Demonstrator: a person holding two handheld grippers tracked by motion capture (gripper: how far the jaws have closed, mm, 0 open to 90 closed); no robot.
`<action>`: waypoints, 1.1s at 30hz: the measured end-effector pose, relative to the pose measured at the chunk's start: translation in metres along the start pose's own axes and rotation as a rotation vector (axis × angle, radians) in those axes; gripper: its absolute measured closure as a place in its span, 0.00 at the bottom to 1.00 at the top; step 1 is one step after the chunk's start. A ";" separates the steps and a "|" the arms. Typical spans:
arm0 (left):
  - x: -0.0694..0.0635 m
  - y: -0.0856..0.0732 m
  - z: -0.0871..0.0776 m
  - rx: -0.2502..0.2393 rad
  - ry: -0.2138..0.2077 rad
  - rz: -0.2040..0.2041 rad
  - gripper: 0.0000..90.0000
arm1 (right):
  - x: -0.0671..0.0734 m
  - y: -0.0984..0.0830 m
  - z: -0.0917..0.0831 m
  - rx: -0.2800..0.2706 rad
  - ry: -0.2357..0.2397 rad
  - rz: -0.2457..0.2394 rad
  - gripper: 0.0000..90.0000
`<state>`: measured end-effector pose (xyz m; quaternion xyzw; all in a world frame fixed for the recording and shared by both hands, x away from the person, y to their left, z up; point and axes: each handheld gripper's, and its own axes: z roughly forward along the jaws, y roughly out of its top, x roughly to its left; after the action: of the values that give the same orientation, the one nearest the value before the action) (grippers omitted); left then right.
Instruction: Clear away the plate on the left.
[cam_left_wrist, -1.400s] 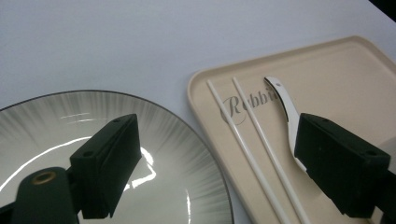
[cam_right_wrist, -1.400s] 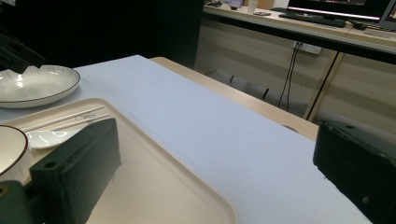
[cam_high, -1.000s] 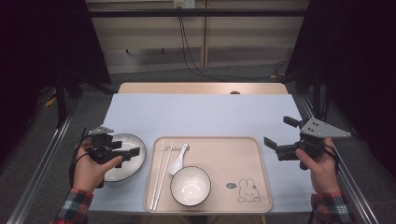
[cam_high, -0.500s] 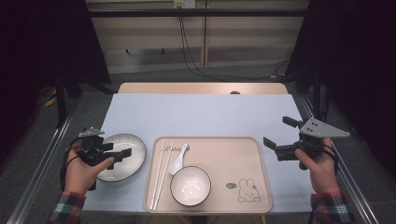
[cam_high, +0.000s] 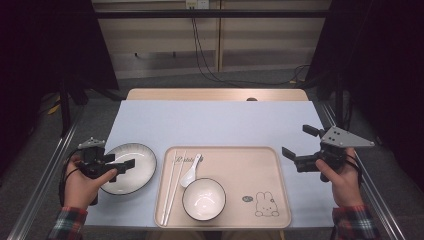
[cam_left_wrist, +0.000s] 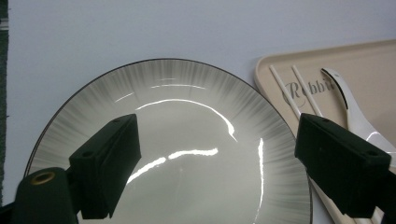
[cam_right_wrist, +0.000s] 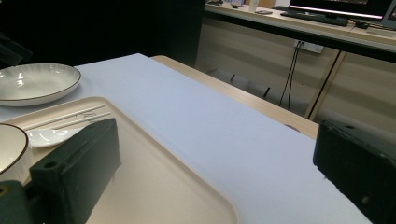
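A pale blue mat (cam_high: 215, 122) covered a wooden table (cam_high: 215, 94) in a dim room, with cables hanging down a panelled wall behind.

The left gripper (cam_high: 121, 164) had its jaws spread wide with nothing between them, poised over the near left part of the plate (cam_high: 134, 165). The left gripper view looked straight down between those jaws (cam_left_wrist: 217, 163) and showed what the high view could not: the plate's (cam_left_wrist: 187, 121) grey streaked rim, its thin dark edge and its glossy, bare centre. The plate lay on the mat just left of the tray (cam_high: 250, 170), close to its edge but apart from it.

The right gripper (cam_high: 300, 146) also stood released, gripping nothing, held above the mat off the tray's right side. Its own view ran low and level between its jaws (cam_right_wrist: 215, 172) across the tray's (cam_right_wrist: 154, 177) empty right half toward the plate (cam_right_wrist: 37, 84), revealing the plate's shallow raised wall.

The high view alone laid out the whole tray: chopsticks (cam_high: 172, 185) along its left side, a white spoon (cam_high: 190, 172) beside them, a bowl (cam_high: 203, 198) at the near edge, and a rabbit drawing (cam_high: 265, 204) at the near right.
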<state>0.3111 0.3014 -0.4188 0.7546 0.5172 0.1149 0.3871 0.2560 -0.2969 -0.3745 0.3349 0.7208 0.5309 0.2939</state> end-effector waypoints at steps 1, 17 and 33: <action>0.000 -0.001 0.000 -0.007 0.004 -0.009 0.16 | 0.000 0.000 0.000 0.001 -0.001 0.001 0.00; 0.015 -0.007 -0.008 -0.007 0.049 -0.018 0.16 | 0.000 0.000 -0.001 0.000 0.002 0.001 0.01; 0.039 -0.020 -0.011 -0.010 0.117 -0.053 0.30 | 0.001 0.000 0.000 0.000 0.002 -0.002 0.01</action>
<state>0.3083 0.3441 -0.4342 0.7307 0.5580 0.1511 0.3630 0.2558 -0.2960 -0.3744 0.3337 0.7215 0.5311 0.2935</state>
